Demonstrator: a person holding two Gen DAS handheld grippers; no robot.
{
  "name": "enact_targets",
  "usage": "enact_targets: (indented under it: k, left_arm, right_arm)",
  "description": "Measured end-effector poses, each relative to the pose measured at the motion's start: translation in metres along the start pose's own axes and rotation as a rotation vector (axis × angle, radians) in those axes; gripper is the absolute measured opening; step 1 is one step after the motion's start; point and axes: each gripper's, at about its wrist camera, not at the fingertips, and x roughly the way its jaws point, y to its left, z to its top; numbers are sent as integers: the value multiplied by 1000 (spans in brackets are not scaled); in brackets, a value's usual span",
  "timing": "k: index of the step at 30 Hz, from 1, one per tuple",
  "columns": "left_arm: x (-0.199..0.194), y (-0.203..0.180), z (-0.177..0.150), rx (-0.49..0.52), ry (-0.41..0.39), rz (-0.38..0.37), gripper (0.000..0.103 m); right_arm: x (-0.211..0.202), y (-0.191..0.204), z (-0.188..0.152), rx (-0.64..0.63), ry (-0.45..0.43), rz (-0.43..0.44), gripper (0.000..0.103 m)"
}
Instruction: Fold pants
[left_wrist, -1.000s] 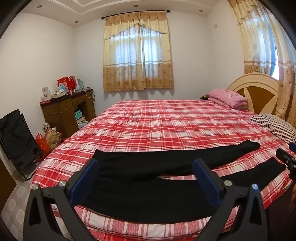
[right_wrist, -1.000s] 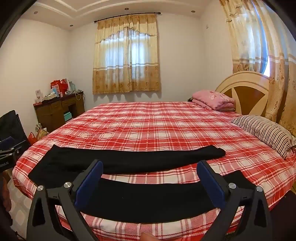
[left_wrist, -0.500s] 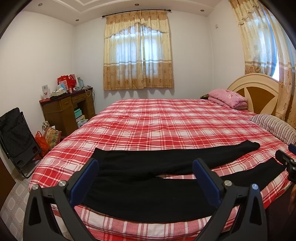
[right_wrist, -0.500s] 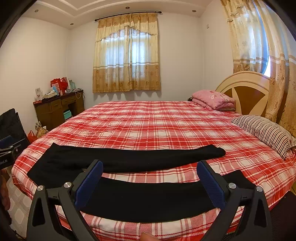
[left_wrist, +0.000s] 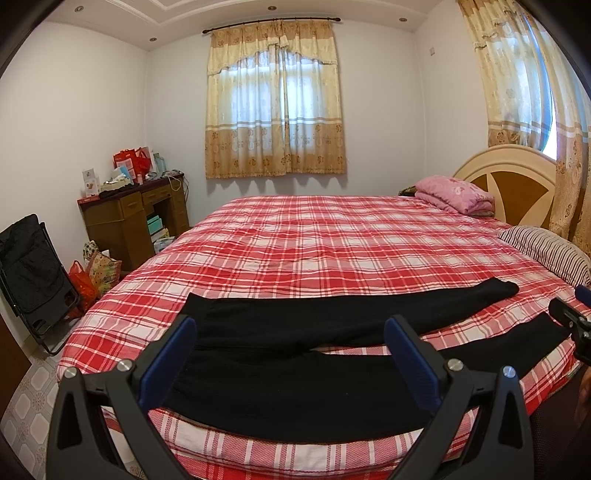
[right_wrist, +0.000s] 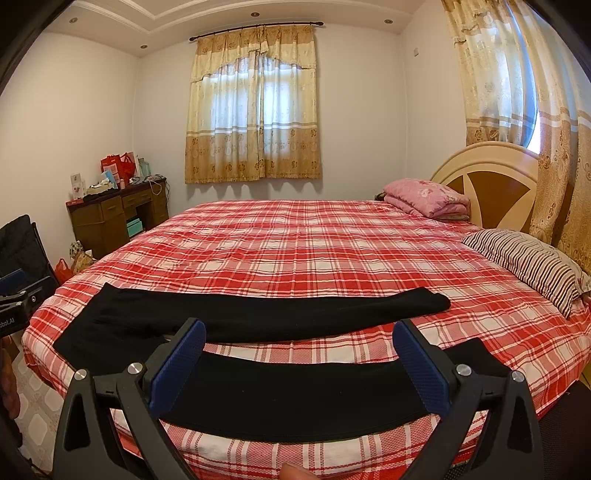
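Left claw (left_wrist: 290, 328): fingers spread wide apart, nothing between them, held above the near edge of the bed (left_wrist: 332, 236) without touching any fabric. Far to its left, a black folding chair (left_wrist: 31, 266) stands against the wall, with a wooden desk (left_wrist: 122, 218) carrying red bags and boxes further along that wall. Directly ahead of and below this claw, the black pants (left_wrist: 295, 354) lie flat on the red plaid bedspread, waistband end toward the claw's left and both legs running out to its right, parted in a narrow V. The far leg ends well to the claw's right on the bedspread; the near leg runs along the bed's front edge. Beyond the pants, a curtained window (left_wrist: 275, 99) sits in the far wall. Right claw (right_wrist: 299, 341): fingers likewise spread wide and empty, hovering over the near leg of the pants, which passes beneath and between its blue pads (right_wrist: 177, 365). Plaid shows between the two legs just ahead of this claw. A fingertip is visible at the bottom edge of the right wrist view. To this claw's far right, a folded pink quilt (right_wrist: 426, 197) rests by the rounded headboard (right_wrist: 487, 181), and a striped pillow (right_wrist: 528, 262) lies nearer along the bed's right side.
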Motion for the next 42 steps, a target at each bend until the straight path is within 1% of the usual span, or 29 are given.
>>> enact_targets:
  k: [31, 42]
  left_arm:
    - [3, 1, -5, -3, 10, -3, 103]
    - [10, 3, -8, -3, 30, -2, 103]
  right_arm:
    - [4, 3, -2, -11, 14, 0, 102]
    - [10, 3, -5, -15, 33, 2, 102]
